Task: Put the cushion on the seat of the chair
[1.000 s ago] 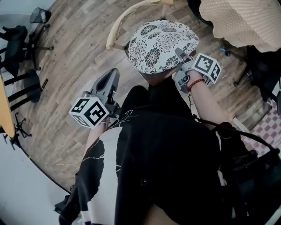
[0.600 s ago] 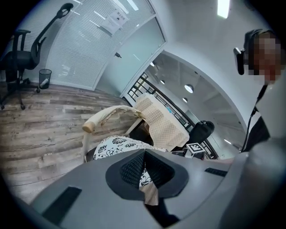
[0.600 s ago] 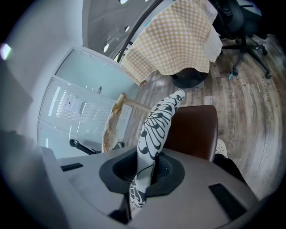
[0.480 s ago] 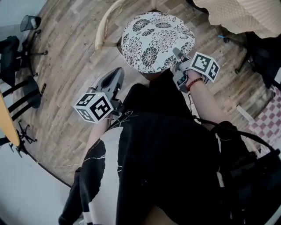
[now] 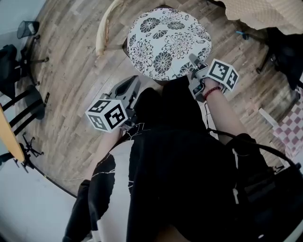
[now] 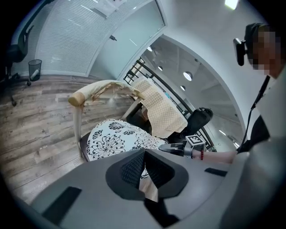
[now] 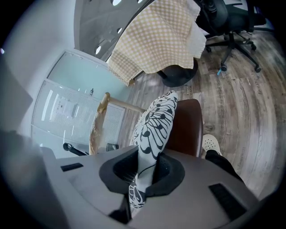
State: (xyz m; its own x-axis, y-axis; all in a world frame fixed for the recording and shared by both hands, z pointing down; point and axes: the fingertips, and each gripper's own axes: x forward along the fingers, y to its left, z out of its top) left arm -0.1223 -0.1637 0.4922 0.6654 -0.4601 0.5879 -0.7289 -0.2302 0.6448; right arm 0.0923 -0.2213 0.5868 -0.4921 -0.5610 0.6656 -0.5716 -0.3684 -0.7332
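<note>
Cushion [image 5: 168, 42] lowered toward seat [image 7: 185, 127]; edge pinched between right fingers [image 7: 167, 170].

Open office, black swivel chairs [image 7: 228, 22] far right, wire waste bin [image 6: 34, 69] by blind-covered glass partitions [image 6: 80, 36], wood-plank floor [image 5: 71, 85], recessed ceiling lights [image 6: 187, 76]

Chair backrest [image 5: 101, 35] ahead — floor [image 5: 66, 85] free.

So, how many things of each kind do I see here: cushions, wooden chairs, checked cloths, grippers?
cushion: 1
wooden chair: 1
checked cloth: 1
grippers: 2, left gripper and right gripper
Total: 5
</note>
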